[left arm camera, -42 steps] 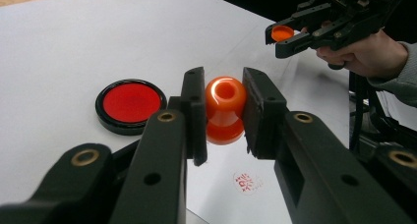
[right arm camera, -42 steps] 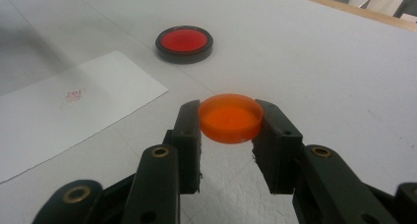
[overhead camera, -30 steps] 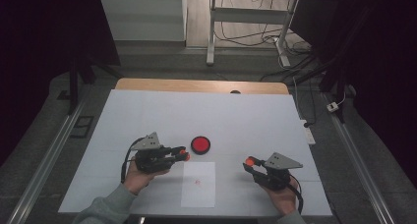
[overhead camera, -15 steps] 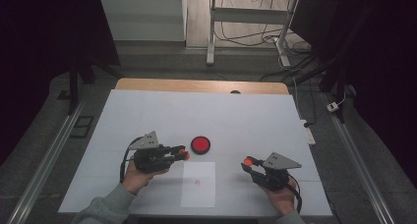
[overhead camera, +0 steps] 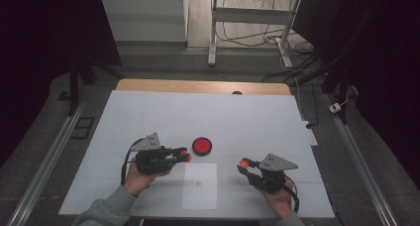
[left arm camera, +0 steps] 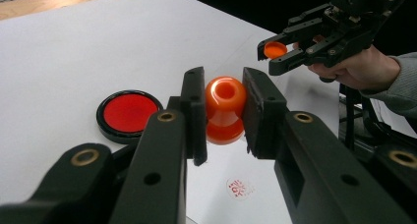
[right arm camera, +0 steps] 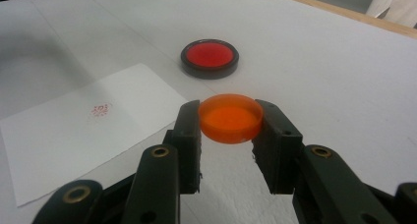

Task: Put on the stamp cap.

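Orange knobbed stamp (left arm camera: 225, 109) clenched in left tongs (left arm camera: 223, 113); right tongs (right arm camera: 230, 123) grasp orange round lid (right arm camera: 230, 117).

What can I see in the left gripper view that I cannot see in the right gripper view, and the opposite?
Left gripper view alone: the orange stamp clamped between the left gripper's jaws, and farther off the person's other hand with the right gripper.

Right gripper view alone: the flat orange cap seen close, squeezed between the right gripper's jaws, and the whole near corner of the paper sheet.

Both: the round red ink pad, the red stamped mark on the paper, the white table and its wooden far edge.
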A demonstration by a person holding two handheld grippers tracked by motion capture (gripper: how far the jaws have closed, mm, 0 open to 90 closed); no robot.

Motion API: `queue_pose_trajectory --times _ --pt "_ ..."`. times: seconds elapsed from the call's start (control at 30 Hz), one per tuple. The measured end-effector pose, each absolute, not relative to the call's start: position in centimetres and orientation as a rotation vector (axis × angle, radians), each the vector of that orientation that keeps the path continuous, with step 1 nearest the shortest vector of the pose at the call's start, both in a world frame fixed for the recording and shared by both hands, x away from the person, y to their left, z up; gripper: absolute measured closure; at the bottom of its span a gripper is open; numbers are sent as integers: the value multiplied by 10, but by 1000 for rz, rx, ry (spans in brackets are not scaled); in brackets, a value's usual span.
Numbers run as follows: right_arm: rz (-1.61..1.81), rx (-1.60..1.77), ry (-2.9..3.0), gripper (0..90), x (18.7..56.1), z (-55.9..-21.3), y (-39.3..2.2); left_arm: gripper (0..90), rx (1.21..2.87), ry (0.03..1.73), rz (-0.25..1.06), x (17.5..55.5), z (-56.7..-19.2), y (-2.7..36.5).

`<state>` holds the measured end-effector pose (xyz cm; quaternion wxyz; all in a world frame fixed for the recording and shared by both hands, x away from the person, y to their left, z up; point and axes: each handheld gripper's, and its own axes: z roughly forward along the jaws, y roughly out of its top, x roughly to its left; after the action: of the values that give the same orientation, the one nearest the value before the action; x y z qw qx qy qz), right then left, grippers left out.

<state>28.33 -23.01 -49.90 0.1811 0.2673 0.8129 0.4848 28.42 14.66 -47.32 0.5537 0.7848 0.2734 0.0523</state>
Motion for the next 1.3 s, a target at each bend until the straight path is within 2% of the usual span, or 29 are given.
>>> queue_pose_trajectory --times 1.3 --pt "1414 647 2412 639 285 -510 -172 728 1891 629 117 282 -476 137"
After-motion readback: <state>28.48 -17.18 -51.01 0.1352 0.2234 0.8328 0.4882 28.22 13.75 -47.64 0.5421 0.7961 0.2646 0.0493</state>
